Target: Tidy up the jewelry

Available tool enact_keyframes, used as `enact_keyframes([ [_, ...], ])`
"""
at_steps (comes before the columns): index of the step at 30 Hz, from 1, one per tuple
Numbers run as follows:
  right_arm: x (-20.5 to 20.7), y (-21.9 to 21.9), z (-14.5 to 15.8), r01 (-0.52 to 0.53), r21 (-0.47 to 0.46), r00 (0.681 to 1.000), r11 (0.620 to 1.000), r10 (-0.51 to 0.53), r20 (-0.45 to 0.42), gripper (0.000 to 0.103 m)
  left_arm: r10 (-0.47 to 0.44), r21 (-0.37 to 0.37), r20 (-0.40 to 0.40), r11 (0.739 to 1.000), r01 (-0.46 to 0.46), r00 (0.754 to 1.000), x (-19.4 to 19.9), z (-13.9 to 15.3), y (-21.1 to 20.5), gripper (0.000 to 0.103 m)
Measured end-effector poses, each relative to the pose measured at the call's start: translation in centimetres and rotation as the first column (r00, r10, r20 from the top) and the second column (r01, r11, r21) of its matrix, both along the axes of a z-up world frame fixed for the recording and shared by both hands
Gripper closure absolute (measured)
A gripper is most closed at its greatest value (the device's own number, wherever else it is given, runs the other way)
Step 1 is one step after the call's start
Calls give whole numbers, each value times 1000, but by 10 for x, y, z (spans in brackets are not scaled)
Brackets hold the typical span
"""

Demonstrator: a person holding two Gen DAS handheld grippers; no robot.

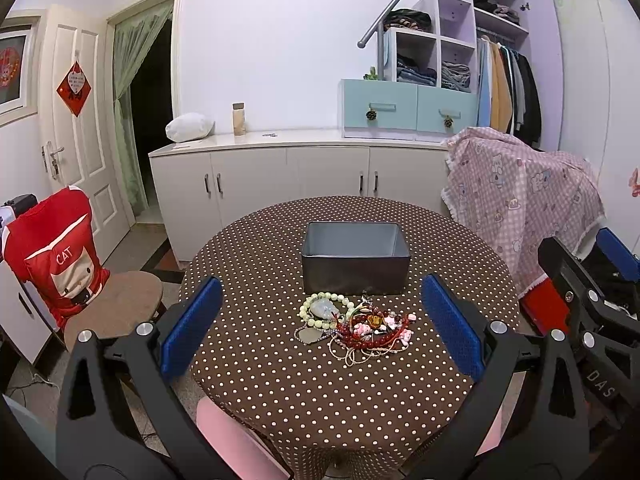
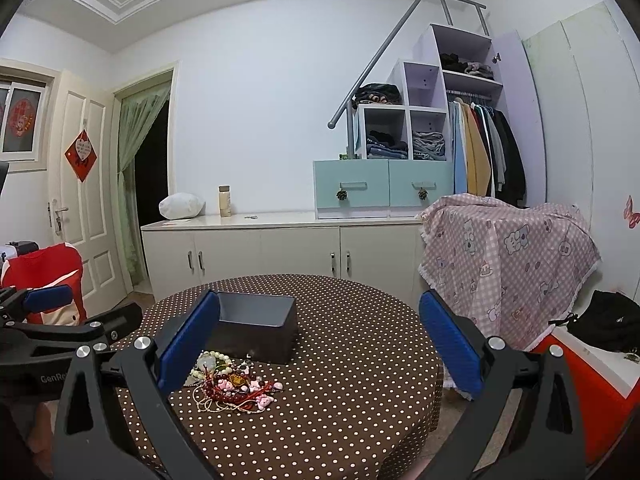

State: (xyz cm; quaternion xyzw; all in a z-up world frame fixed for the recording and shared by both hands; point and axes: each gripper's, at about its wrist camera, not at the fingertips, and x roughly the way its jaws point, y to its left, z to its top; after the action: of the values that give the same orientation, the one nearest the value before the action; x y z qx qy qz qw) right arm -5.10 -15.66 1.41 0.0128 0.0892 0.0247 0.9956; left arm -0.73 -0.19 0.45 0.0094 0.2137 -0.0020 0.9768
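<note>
A tangled pile of jewelry (image 1: 354, 326) lies on the round polka-dot table (image 1: 280, 392): a pale green bead bracelet (image 1: 320, 312), dark red beads (image 1: 360, 338), pink charms and thin chains. Just behind it stands an open dark grey box (image 1: 355, 258), empty as far as I see. My left gripper (image 1: 320, 328) is open and empty, held above the table's near side, with the pile between its blue pads. My right gripper (image 2: 318, 348) is open and empty, to the right of the pile (image 2: 232, 386) and the box (image 2: 256, 330).
A chair with a red cover (image 1: 60, 264) stands left of the table. A pink checked cloth (image 1: 520, 200) covers something at the right. White cabinets (image 1: 296, 176) run along the far wall. A red and white box with a black bag (image 2: 604, 320) sits at the far right.
</note>
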Motion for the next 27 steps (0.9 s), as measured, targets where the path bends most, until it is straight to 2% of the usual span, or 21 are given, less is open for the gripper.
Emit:
enact_keyframes([
  [27,9,2,-4,-8,-1,1000,1000,8,-28,7,7,-7,-25,1000,-8,1000,3,-3,6,5],
])
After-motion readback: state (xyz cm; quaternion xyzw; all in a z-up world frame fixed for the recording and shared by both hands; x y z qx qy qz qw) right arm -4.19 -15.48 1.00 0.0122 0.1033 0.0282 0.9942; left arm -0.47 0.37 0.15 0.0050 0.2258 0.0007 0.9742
